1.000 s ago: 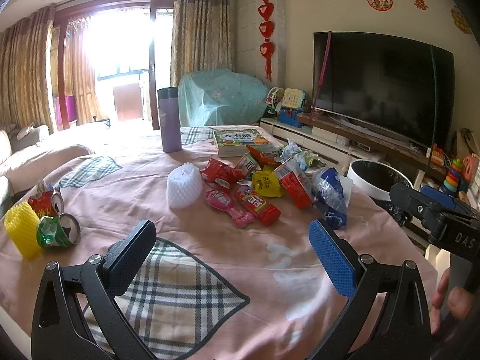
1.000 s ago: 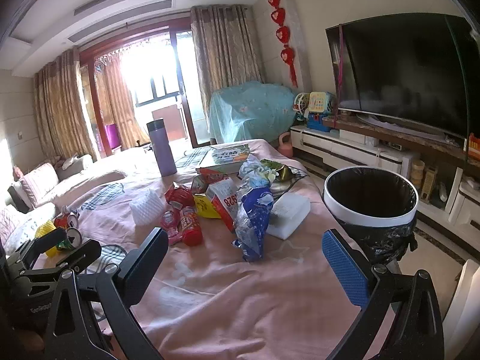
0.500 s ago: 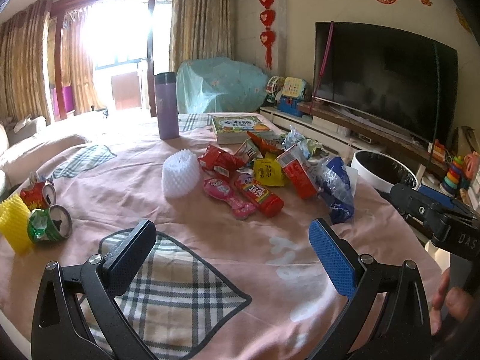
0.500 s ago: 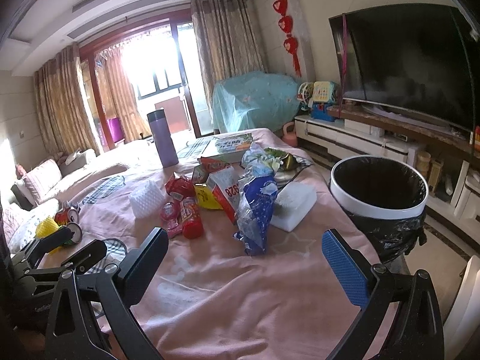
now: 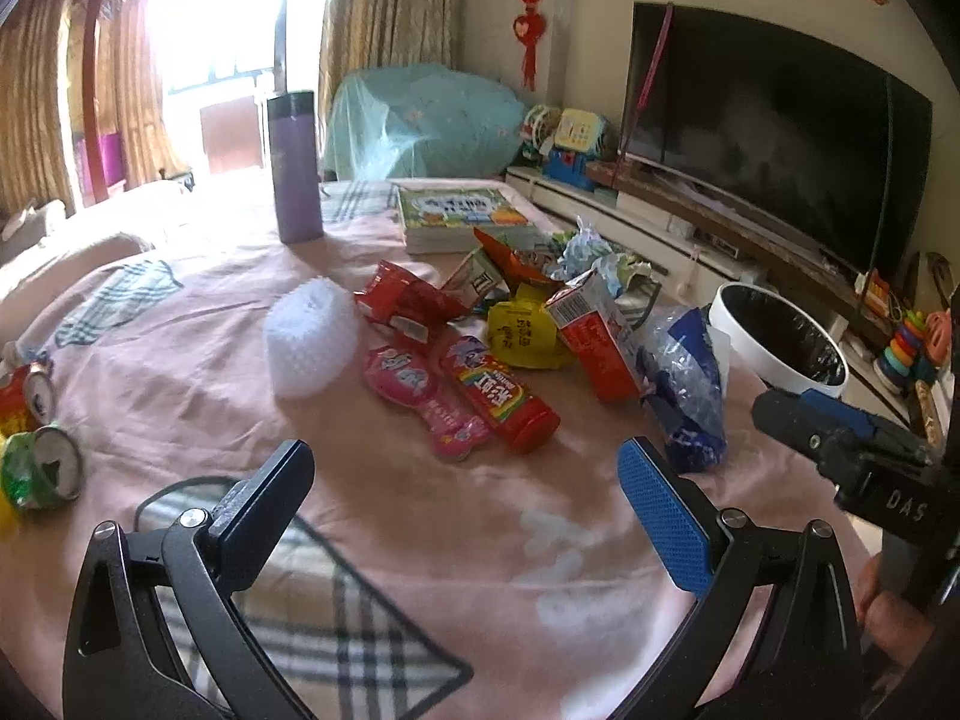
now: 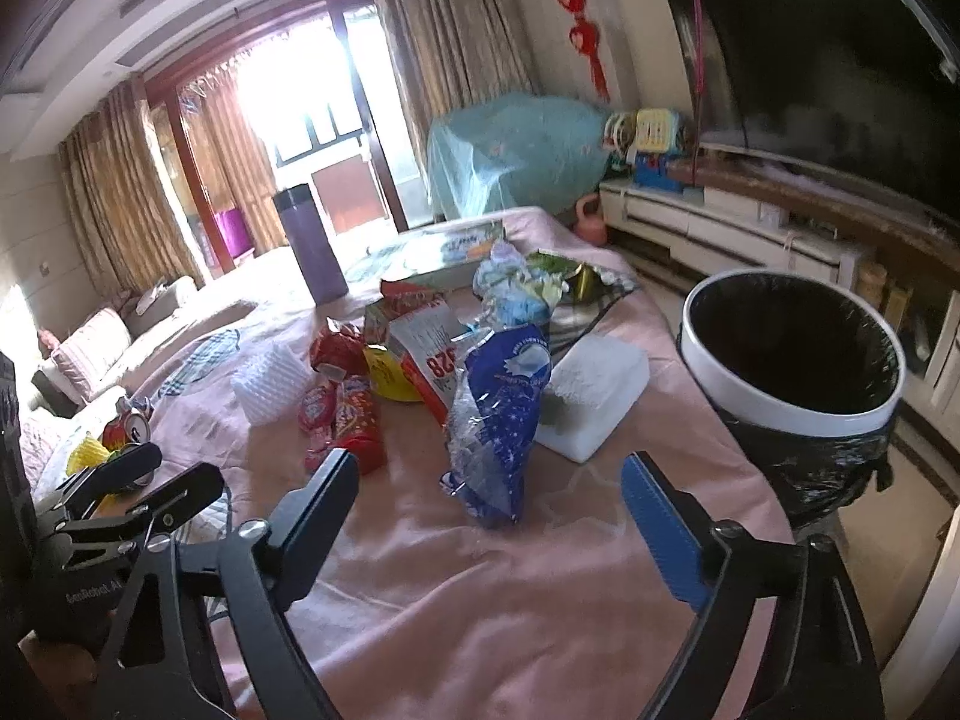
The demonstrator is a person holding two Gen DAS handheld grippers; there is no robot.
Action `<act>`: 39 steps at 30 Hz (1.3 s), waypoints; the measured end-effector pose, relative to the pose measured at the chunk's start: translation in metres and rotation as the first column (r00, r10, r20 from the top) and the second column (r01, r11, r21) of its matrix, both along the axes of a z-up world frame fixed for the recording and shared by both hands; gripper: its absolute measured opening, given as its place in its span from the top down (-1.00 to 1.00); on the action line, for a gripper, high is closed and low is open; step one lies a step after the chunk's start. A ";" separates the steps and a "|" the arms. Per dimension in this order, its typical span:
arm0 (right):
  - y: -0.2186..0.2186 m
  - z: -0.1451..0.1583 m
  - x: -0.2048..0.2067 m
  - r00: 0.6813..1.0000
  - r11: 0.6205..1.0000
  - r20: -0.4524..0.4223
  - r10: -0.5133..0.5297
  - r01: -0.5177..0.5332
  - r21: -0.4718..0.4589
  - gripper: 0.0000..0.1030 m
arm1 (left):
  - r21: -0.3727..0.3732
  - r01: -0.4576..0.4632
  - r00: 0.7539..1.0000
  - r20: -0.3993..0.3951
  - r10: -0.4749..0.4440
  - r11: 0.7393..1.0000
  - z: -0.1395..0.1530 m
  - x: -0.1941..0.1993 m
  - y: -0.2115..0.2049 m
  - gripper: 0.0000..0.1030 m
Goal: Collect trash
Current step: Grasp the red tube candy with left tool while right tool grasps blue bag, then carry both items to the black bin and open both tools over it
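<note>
A heap of snack wrappers lies on the pink tablecloth (image 5: 420, 516): a red tube (image 5: 498, 399), a pink pouch (image 5: 414, 393), a yellow packet (image 5: 522, 336), a red carton (image 5: 597, 339) and a crumpled blue plastic bag (image 6: 498, 414). My left gripper (image 5: 465, 495) hovers open short of the pile, nothing between its fingers. My right gripper (image 6: 489, 501) points at the blue bag; its jaws are closing, the bag's lower end sits between them, untouched. A white bin with a black liner (image 6: 792, 348) stands off the table's right edge.
A purple flask (image 5: 294, 168) and a stack of books (image 5: 462, 216) stand at the far side. White foam netting (image 5: 309, 342), a white tissue pack (image 6: 591, 396) and crushed cans (image 5: 39, 468) at the left edge also lie here. A television (image 5: 774, 132) fills the right wall.
Both grippers have come closer to the pile and tilted down a little. The right gripper's fingers have drawn slightly closer together. The blue bag now sits nearer its fingertips.
</note>
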State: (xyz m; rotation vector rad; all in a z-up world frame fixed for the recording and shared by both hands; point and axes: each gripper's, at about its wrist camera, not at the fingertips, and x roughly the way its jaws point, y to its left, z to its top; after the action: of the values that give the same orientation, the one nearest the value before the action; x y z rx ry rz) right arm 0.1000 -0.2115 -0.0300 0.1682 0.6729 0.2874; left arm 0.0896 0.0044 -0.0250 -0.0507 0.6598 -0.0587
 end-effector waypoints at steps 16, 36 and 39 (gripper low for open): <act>-0.002 -0.031 0.051 0.988 0.997 -0.140 0.062 -0.054 0.059 -0.13 | 0.009 0.025 0.968 -0.249 -0.022 1.000 -0.048 0.099 -0.021 -0.61; -0.025 -0.011 0.020 0.992 0.988 -0.091 0.084 -0.071 0.139 0.38 | -0.053 0.170 0.966 -0.188 -0.177 0.984 -0.029 0.035 -0.038 0.30; -0.033 -0.008 0.013 0.995 0.989 -0.082 0.064 -0.052 0.140 0.38 | -0.066 0.205 0.963 -0.163 -0.213 0.977 -0.021 0.026 -0.048 0.31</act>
State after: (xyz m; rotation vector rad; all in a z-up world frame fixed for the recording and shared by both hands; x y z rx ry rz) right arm 0.1130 -0.2450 -0.0377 0.2945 0.7446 0.3848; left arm 0.1157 -0.0432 -0.0456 -0.0331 0.8326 -0.2768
